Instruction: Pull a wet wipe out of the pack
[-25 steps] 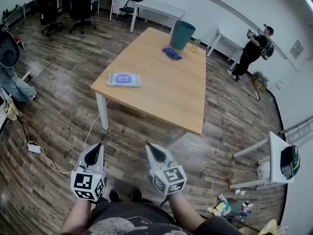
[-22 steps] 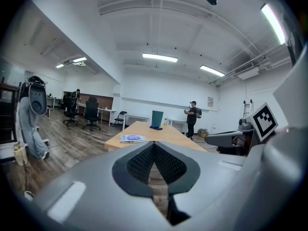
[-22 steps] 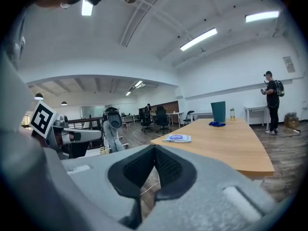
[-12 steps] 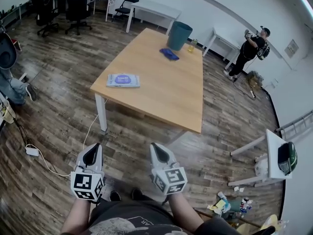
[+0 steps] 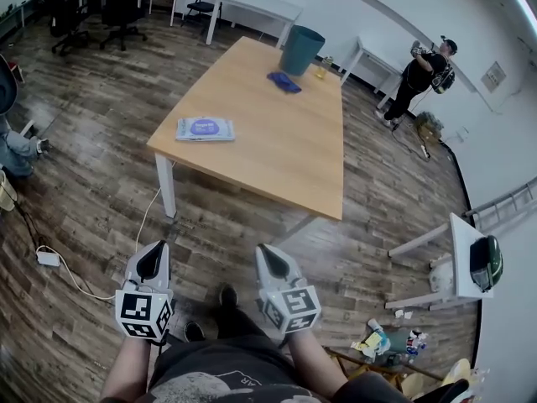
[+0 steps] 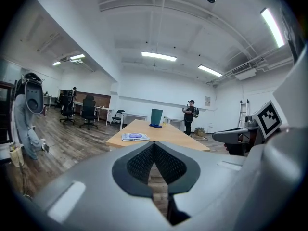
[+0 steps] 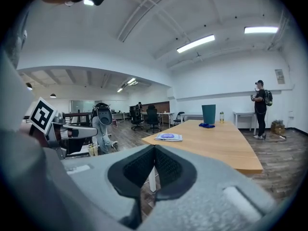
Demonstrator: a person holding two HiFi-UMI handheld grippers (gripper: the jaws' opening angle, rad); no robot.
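A flat wet wipe pack with a purple label lies near the left edge of a long wooden table. It also shows far off as the pack in the left gripper view and the pack in the right gripper view. My left gripper and right gripper are held low over the floor, well short of the table. Both are shut with nothing between the jaws; the dark pads meet, as do the pads.
A teal bin, a blue cloth and a bottle stand at the table's far end. A person stands at the back right. Office chairs are far left, a white cable lies on the floor, litter at right.
The table and pack have slid slightly left and up in the head view as I step on. Both grippers stay shut and low.
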